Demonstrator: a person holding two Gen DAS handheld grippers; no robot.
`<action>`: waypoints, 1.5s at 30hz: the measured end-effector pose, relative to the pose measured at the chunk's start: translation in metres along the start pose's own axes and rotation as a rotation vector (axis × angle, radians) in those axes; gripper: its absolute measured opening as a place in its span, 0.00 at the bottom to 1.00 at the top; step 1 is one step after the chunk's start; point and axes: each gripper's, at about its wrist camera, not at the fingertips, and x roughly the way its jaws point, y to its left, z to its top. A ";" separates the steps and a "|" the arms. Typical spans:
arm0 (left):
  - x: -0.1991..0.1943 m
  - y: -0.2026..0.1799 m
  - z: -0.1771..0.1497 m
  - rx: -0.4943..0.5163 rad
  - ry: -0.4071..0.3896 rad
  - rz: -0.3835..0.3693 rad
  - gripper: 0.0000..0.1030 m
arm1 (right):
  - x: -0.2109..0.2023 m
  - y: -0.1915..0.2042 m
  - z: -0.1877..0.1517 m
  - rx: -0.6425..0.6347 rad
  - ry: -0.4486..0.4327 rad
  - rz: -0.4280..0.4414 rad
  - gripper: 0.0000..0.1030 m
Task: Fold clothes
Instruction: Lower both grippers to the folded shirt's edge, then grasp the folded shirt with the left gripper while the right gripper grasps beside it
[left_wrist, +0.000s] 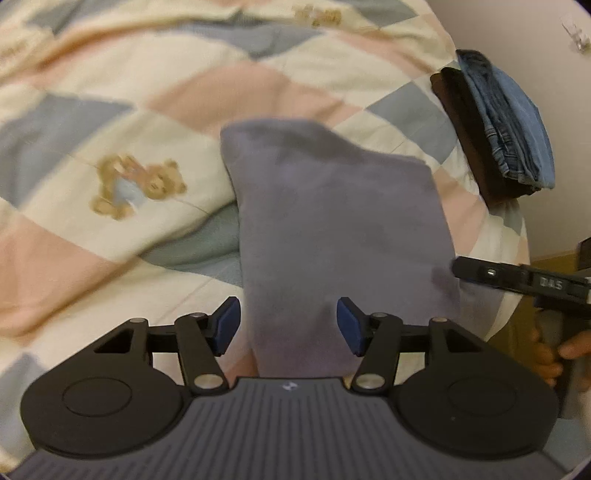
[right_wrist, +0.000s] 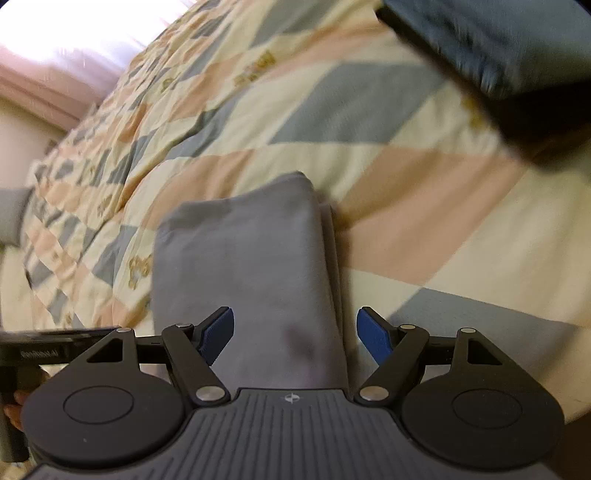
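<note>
Bed (left_wrist: 92, 258), covered by a patchwork quilt (left_wrist: 207, 92) in cream, pink and grey-blue diamonds, teddy bear prints here and there. It fills most of both views. One bear (left_wrist: 138, 186) lies ahead and left of the left hand-held gripper.

Grey garment (left_wrist: 332, 229), folded into a long narrow panel, lies flat on the quilt. It runs straight ahead from the left hand-held gripper (left_wrist: 291, 326), its near end passing between the blue pads and under the body. Far end is rounded (a fold, by the look of it). In the right wrist view the same grey garment (right_wrist: 251, 266) again runs forward from between the pads; a second layer edge shows along its right side.

Stack of folded clothes (left_wrist: 506, 129) ahead and to the right of the left hand-held gripper, near the bed edge: blue denim over a dark piece. The same stack (right_wrist: 498, 59) sits ahead-right of the right hand-held gripper, blurred.

Left hand-held gripper: fingers spread wide, pads on either side of the cloth, not pinching it.

Right hand-held gripper (right_wrist: 295, 334): also spread, pads clear of the cloth on both sides. Its black side (left_wrist: 524, 280) pokes in at the right edge of the left view, tip at the garment's right border (touching or not, cannot tell).
</note>
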 end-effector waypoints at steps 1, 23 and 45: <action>0.006 0.005 0.000 -0.015 0.001 -0.022 0.51 | 0.010 -0.009 0.001 0.030 0.007 0.018 0.73; 0.013 -0.009 0.042 0.165 -0.063 -0.156 0.26 | 0.075 -0.037 0.012 0.112 0.071 0.421 0.28; 0.074 -0.432 0.311 1.328 0.013 -0.344 0.30 | -0.135 -0.110 0.080 0.826 -1.045 0.279 0.29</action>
